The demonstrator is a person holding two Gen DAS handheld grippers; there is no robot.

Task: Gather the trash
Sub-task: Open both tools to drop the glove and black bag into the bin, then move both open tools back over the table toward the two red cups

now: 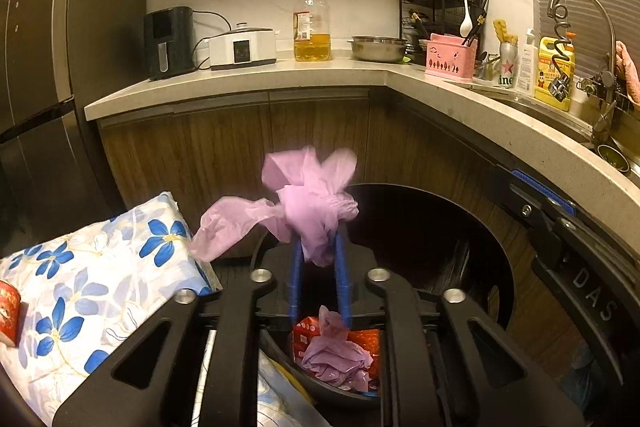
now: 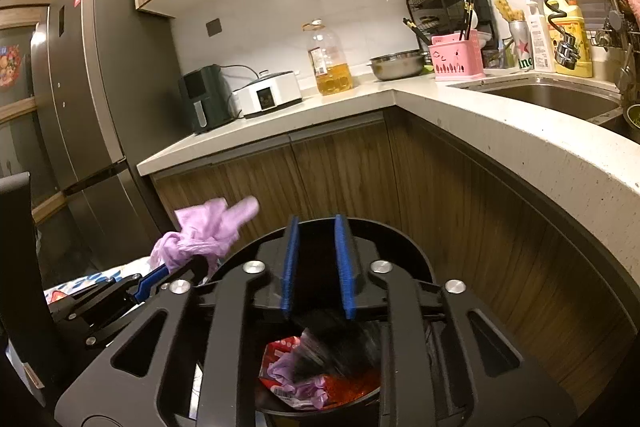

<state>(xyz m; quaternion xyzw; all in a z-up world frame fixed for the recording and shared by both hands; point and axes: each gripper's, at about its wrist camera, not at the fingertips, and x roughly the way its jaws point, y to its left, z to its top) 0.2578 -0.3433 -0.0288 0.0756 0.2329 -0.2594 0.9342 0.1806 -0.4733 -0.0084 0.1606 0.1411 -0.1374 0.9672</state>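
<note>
Nearest, the black bin (image 2: 320, 399) already holds red wrappers (image 2: 280, 351) and purple scraps. Above the bin, the left hand-held gripper (image 1: 318, 259) has knotted purple plastic (image 1: 308, 203) between slightly parted jaws; I judge it about to drop. The right hand-held gripper (image 2: 319, 255) stands narrowly open, empty. Beyond the bin the cabinets (image 2: 340, 171) and bench (image 2: 500, 131) crowd close, so little room.

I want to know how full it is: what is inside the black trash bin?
Inside the black trash bin lie red packaging and crumpled purple plastic. A blurred dark item hangs above them. Deeper contents and the bottom are covered.
</note>
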